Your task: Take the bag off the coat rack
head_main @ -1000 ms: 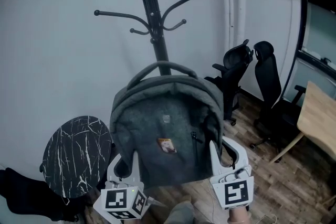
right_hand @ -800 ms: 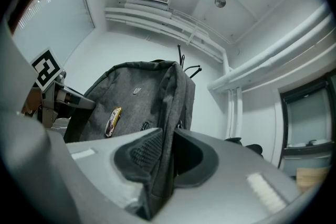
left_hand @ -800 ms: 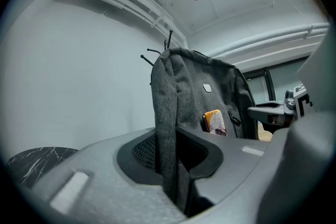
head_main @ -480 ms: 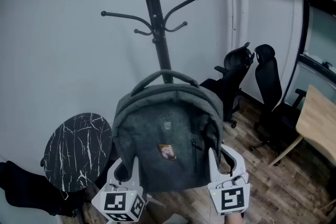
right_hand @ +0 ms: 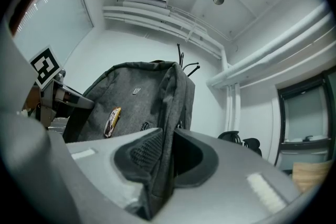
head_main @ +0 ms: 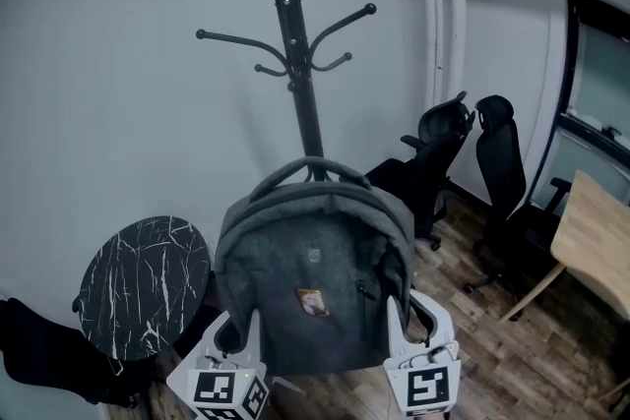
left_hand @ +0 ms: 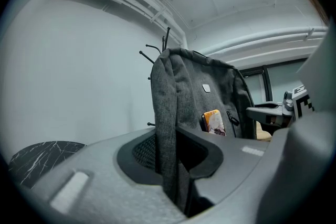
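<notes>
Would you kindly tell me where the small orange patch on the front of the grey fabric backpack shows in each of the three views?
Head view: the small orange patch sits low at centre, on the front of the grey fabric backpack.
Left gripper view: right of centre, about mid-height.
Right gripper view: left of centre, below mid-height.
Shared landmark: the black metal coat rack, whose hooks rise behind the backpack's top in every view.

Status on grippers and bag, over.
Left gripper shut on backpack left edge, right gripper shut on right edge. Backpack below coat rack hooks, off them. Nothing blocking.
</notes>
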Tool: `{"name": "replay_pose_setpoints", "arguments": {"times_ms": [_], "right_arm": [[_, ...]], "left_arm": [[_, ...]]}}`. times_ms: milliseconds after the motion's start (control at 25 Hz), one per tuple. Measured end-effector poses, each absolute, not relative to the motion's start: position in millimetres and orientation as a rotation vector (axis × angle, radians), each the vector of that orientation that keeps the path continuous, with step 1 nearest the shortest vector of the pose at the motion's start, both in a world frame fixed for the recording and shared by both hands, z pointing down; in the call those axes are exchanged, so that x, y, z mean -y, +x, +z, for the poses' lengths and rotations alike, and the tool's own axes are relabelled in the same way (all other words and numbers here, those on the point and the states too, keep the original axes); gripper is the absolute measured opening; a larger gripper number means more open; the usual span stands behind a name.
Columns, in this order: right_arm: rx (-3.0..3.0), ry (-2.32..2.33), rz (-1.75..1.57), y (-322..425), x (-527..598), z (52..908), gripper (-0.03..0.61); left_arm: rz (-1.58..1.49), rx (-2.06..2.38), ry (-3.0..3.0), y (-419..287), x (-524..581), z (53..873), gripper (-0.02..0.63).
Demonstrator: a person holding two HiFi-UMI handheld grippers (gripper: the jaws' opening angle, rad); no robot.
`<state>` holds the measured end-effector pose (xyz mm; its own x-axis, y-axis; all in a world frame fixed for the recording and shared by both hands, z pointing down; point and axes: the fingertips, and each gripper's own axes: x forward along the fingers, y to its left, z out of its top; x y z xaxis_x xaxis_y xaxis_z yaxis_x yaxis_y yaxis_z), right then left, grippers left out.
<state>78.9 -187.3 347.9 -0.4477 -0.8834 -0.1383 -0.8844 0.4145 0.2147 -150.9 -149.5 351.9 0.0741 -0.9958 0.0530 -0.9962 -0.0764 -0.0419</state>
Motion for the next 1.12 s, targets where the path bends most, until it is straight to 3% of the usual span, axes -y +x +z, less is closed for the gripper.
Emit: {"name": "replay_pose_setpoints", "arguments": {"times_ms": [1120], "right_arm": [[-2.66, -1.721, 0.383, 63, 110, 351, 0.058]], "left_arm": [[0.101, 2.055, 2.296, -169, 77, 366, 0.077]]}}
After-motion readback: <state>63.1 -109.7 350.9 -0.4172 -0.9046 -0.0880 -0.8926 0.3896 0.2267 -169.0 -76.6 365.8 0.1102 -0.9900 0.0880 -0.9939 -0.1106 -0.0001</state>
